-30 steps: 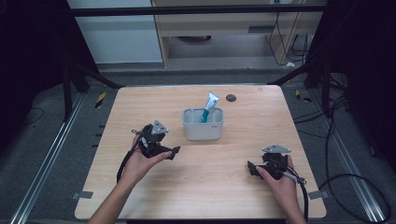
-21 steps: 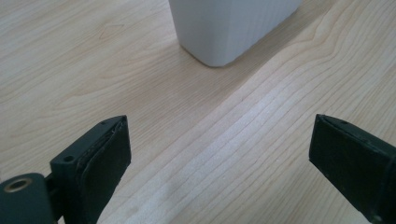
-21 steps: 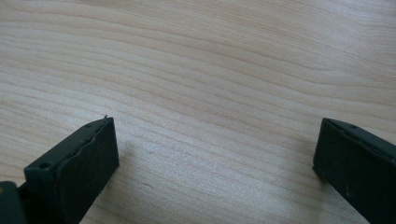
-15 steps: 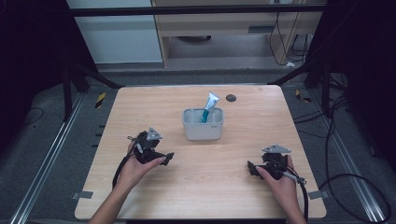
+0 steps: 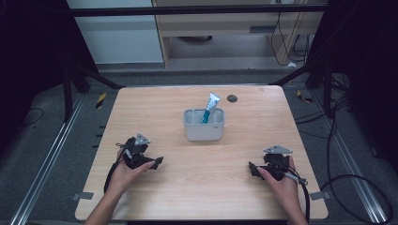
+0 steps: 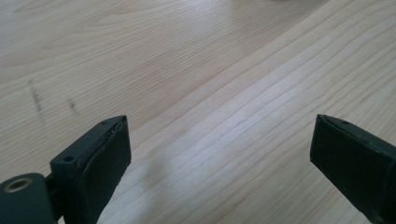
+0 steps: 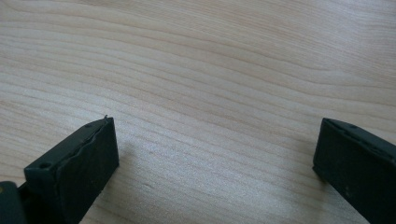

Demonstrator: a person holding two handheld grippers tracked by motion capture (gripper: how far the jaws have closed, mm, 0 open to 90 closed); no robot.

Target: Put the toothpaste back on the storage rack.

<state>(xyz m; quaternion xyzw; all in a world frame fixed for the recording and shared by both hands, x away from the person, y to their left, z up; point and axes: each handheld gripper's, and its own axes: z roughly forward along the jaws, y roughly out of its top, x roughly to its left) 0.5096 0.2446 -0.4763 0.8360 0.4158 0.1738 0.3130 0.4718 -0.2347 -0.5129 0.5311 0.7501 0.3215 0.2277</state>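
Since the earlier frames the left gripper [image 5: 151,162] has drawn back toward the near left of the pale wooden surface [image 5: 155,108], away from the grey rectangular plastic holder [image 5: 203,124], while the right gripper [image 5: 256,169] has kept its place near the right edge; both sets of jaws stand wide and hold nothing. The blue-and-white toothpaste tube [image 5: 209,107] leans upright inside the holder, well apart from both; a good reach would come level and take the tube near its top, lest the holder tip.

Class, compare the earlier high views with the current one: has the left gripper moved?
Yes. The left gripper has drawn back toward the person, away from the grey cup holding the tube, which stays put.
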